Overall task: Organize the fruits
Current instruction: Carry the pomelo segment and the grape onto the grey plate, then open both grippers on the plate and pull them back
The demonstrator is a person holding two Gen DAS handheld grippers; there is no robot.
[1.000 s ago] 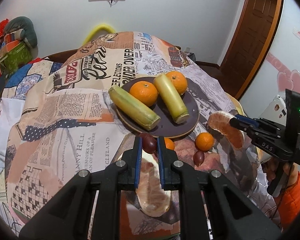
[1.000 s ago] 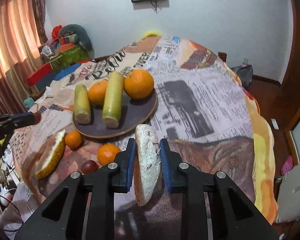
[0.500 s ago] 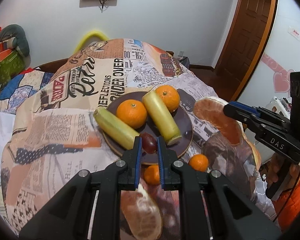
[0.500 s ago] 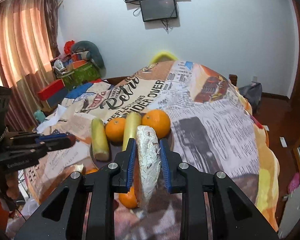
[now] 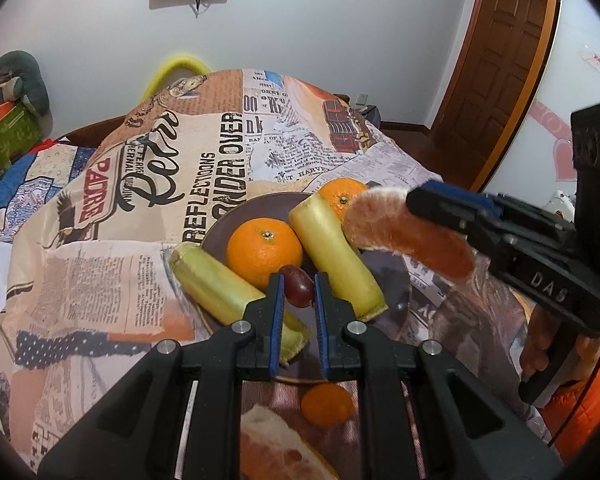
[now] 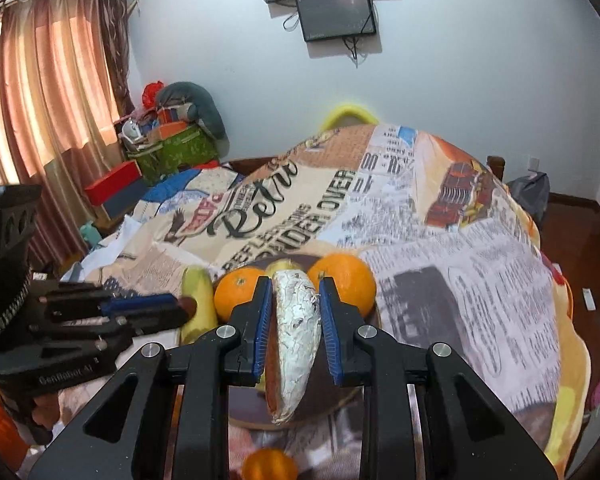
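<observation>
The left gripper (image 5: 296,292) was pinched shut on a dark grape (image 5: 297,285), held over the near part of the dark plate (image 5: 236,220), while the right gripper (image 6: 294,312) was clamped on a peeled pomelo wedge (image 6: 296,340), carried above the plate's right side. The plate was already crowded — two oranges (image 5: 264,250) and two pale green stalks (image 5: 334,256) took most of it, so the round grape could well roll off the rim if released on a slope, and the soft wedge might tear or slip sideways if squeezed harder or dropped onto the stalks. With both grippers near each other over one plate, they could also knock together. A small orange (image 5: 327,404) and another pomelo wedge (image 5: 276,448) lay off the plate on the newspaper-print cloth (image 5: 140,184), which was rumpled and uneven. Beyond it were a wall screen (image 6: 336,12), curtains (image 6: 48,112) and a wooden door (image 5: 496,60).
</observation>
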